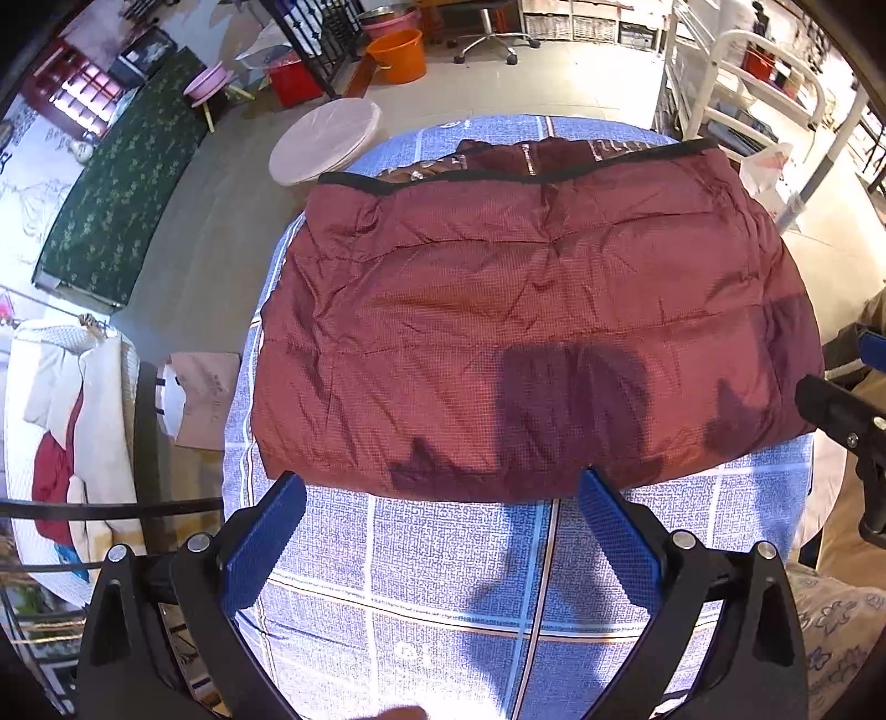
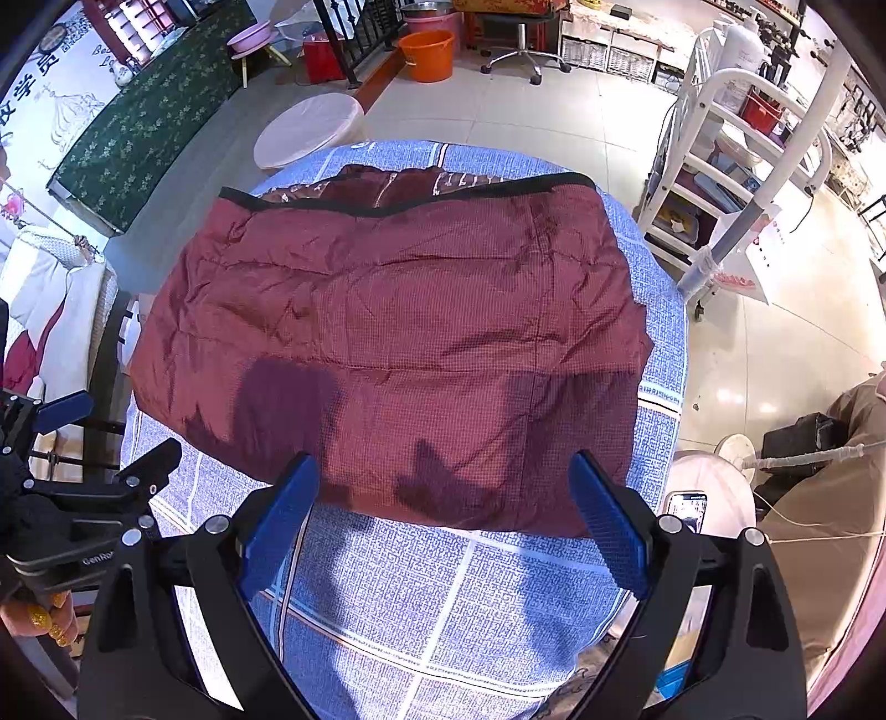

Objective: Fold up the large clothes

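A dark red quilted garment (image 1: 515, 321) lies folded into a broad rectangle on the blue-patterned table cover (image 1: 443, 581), black trim along its far edge. In the right wrist view the same garment (image 2: 398, 343) fills the table's middle. My left gripper (image 1: 443, 487) hovers open above the garment's near edge, nothing between its blue pads. My right gripper (image 2: 446, 471) is open too, over the near edge, empty. The right gripper's black body (image 1: 847, 426) shows at the right edge of the left wrist view; the left gripper (image 2: 88, 476) shows at the left of the right wrist view.
A round pale stool (image 1: 326, 141) stands beyond the table's far left corner. A white rack (image 2: 736, 166) is at the right, an orange bucket (image 2: 426, 52) and an office chair behind. Clothes hang at the left (image 1: 61, 421). A phone (image 2: 686, 512) lies at the right.
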The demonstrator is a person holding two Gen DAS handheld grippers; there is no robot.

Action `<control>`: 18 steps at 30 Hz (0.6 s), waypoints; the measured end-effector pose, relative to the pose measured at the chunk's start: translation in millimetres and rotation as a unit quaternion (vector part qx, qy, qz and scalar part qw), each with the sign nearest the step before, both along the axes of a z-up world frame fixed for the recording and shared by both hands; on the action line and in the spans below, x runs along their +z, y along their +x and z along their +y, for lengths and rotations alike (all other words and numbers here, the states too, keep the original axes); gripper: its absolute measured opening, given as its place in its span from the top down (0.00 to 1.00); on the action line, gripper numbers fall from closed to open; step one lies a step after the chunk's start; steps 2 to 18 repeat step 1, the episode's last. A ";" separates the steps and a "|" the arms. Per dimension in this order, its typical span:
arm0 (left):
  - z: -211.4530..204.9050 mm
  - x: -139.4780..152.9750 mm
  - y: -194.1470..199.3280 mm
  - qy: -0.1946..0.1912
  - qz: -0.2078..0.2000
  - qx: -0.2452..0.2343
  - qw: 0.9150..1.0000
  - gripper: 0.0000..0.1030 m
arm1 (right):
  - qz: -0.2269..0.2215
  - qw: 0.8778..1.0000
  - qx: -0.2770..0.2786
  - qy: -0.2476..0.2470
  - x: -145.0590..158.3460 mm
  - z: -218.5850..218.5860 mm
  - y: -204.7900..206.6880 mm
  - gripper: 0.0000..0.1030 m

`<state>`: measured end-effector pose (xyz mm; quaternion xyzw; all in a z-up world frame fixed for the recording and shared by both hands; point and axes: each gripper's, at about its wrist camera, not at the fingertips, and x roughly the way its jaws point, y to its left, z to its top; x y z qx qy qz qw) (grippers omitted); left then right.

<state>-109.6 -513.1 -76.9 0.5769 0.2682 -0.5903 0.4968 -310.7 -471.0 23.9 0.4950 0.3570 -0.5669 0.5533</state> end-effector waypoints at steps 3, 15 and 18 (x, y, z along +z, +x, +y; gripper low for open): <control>0.4 -0.7 -0.5 0.003 0.000 -0.002 1.000 0.06 | 0.000 1.000 0.001 0.000 -0.1 0.1 0.2 0.12; 0.4 -0.7 -0.5 0.003 0.000 -0.002 1.000 0.06 | 0.000 1.000 0.001 0.000 -0.1 0.1 0.2 0.12; 0.4 -0.7 -0.5 0.003 0.000 -0.002 1.000 0.06 | 0.000 1.000 0.001 0.000 -0.1 0.1 0.2 0.12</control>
